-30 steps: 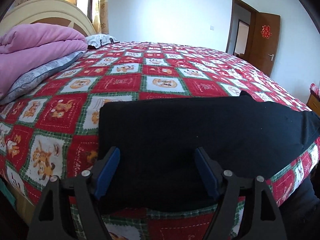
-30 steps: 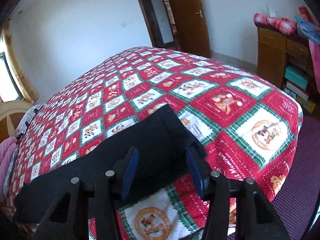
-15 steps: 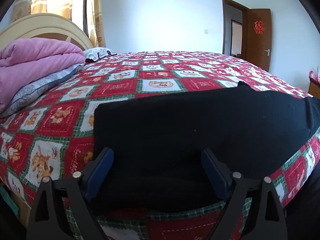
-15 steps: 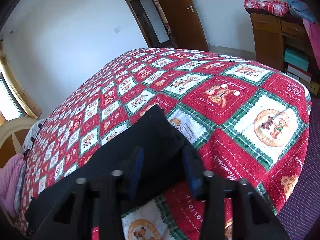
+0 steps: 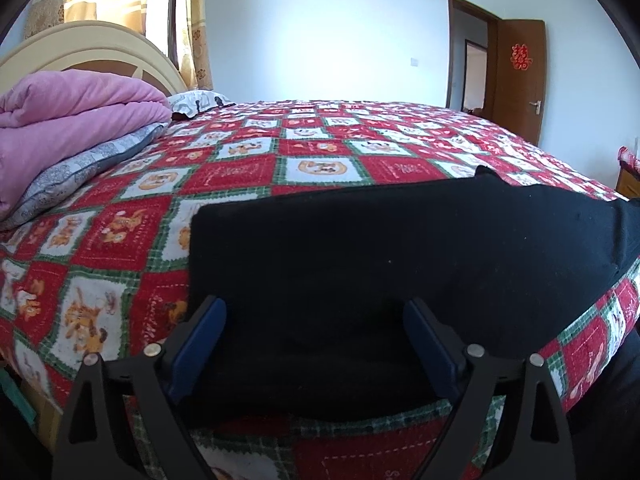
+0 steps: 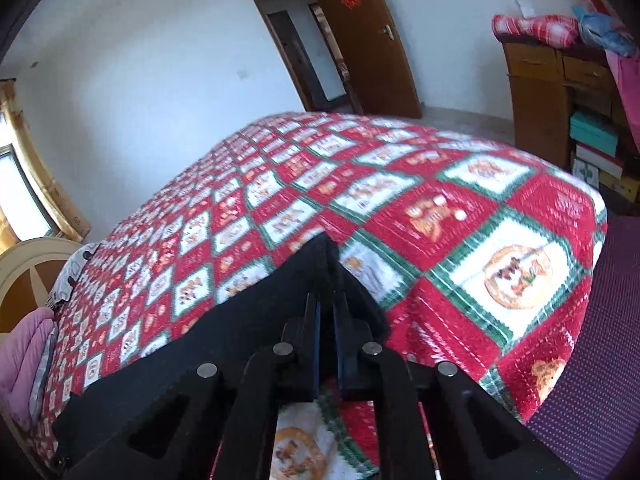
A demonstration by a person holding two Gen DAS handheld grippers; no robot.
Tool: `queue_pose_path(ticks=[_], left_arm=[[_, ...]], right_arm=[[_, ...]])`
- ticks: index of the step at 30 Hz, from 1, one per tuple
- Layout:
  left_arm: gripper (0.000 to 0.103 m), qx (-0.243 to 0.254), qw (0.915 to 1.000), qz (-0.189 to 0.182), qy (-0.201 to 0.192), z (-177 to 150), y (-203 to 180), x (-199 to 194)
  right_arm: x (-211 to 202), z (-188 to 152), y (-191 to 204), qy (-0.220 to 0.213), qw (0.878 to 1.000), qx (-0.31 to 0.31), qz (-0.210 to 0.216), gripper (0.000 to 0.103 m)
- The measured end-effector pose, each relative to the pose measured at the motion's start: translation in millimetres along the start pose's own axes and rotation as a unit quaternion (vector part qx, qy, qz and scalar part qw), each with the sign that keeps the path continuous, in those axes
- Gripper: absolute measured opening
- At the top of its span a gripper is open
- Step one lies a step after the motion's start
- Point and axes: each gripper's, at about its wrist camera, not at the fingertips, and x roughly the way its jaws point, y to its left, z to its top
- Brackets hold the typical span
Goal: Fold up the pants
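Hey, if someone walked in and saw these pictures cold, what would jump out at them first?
Probably the red, white and green patchwork quilt covering the whole bed, with long black pants laid flat along its near edge. Next, the right gripper, shut on one end of the pants, while the left gripper stands wide open over the other end. A folded pink blanket sits by the headboard.

Pants: black pants (image 5: 380, 248) are laid flat across the near edge of the bed (image 5: 320, 168).
Claw: the left claw (image 5: 316, 344) is held wide apart over the near hem, blue pads (image 5: 198, 344) clear of the cloth.
Bedding: a folded pink quilt (image 5: 68, 120) is stacked at the headboard (image 5: 92, 46).
Background: a brown door (image 5: 520, 80) is seen open.
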Motion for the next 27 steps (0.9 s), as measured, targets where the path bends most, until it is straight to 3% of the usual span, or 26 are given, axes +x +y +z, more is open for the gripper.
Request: queue_pose_path(ticks=[2,6,12,17,21,27], left_arm=[[0.092,0.01,0.9999,0.003,-0.009,12.3,-10.8,-13.0],[0.092,0.116,0.9911,-0.027,-0.06,39.9,-73.2,-46.5],[0.091,0.181,0.97,-0.16,-0.03,60.4,-185.2,-37.3],[0.082,0.257,0.9439,-0.207,-0.013,49.7,-266.8,-25.2],[0.069,0.256,0.9369,-0.238,0.011,37.8,-295.5,-15.5],[0.057,0.239,0.9375,-0.245,0.065,23.1,-300.1,4.3]], right_arm=[[13.0,-4.5,-7.9,0.023,1.0,0.008,-0.01,0.005],[20.2,-6.6,-15.7,0.036,0.999,0.02,-0.002,0.005],[24.0,-14.7,-8.7,0.035,0.999,-0.003,-0.009,0.005],[23.5,-12.6,-9.9,0.034,0.999,-0.001,-0.005,0.005],[23.6,-14.3,-6.8,0.031,0.999,-0.003,-0.009,0.005],[26.4,-20.4,3.1,0.028,0.999,-0.015,-0.018,0.006]])
